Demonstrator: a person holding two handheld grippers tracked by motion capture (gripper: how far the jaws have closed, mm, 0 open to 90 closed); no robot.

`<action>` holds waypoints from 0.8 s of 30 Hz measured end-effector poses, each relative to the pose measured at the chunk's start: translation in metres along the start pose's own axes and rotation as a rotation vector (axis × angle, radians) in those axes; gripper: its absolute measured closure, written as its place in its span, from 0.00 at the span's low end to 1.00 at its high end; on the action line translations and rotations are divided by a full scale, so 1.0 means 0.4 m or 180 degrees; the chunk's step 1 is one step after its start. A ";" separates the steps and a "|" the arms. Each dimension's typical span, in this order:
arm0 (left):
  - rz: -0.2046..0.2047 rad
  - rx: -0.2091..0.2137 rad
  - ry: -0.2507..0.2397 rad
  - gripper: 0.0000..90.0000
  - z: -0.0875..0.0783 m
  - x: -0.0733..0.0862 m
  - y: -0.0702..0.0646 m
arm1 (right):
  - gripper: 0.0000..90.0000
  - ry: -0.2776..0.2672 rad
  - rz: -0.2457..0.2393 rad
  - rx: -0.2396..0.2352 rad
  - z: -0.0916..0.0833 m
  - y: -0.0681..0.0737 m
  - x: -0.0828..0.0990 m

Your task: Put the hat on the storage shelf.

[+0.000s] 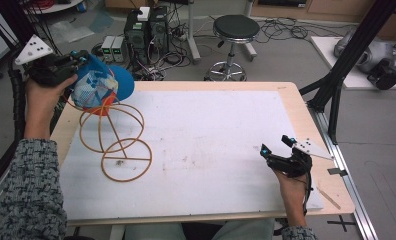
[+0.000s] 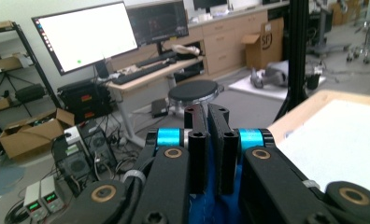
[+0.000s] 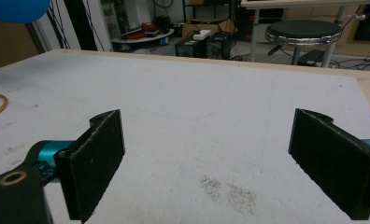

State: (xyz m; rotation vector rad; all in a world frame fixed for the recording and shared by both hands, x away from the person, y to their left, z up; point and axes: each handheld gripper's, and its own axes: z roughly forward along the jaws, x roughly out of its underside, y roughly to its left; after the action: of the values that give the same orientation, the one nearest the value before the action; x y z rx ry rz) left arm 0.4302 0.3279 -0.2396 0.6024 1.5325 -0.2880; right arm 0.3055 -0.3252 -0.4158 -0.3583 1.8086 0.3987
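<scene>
Caps: one blue cap [image 1: 108,82] with a patterned panel, held up over the table's far left corner, brim toward the stool.
Stands: one wire stand [image 1: 117,135] of tan hoops on the white mat [image 1: 211,145]; the cap is at its top, where something orange shows beneath it; whether cap and stand touch cannot be told.
Grippers: two, one in each hand.
Left gripper [image 1: 83,59]: raised at the left edge of the table, pointing across toward the cap; jaws closed on the cap's blue cloth, which shows between them in the left gripper view [image 2: 210,200].
Left hand [image 1: 42,95]: forearm in a speckled sleeve, rising from the near left.
Right gripper [image 1: 275,148]: low over the mat near the table's right edge, pointing away from the person; jaws spread wide with nothing between them.
Right hand [image 1: 290,185]: wrist close above the near right edge.
Stools: one black round stool [image 1: 235,27] on the floor beyond the table.
</scene>
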 end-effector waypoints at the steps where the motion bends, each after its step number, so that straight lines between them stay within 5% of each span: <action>1: 0.0016 -0.0023 0.0002 0.96 0.001 -0.006 0.003 | 0.11 0.0004 0.0014 -0.0005 0.000 0.000 0.000; 7: -0.0028 -0.0073 -0.0124 0.96 -0.004 -0.050 0.020 | 0.11 0.0007 0.0026 -0.0013 -0.002 0.001 0.000; 24: -0.0268 0.0166 -0.0393 0.96 -0.029 -0.196 -0.002 | 0.11 0.0008 0.0029 -0.0049 -0.002 0.002 0.000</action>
State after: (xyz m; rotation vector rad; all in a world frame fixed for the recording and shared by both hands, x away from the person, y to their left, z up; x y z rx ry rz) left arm 0.4167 0.3184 -0.1622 0.5517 1.4368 -0.4232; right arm 0.3044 -0.3246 -0.4154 -0.3614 1.8109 0.4190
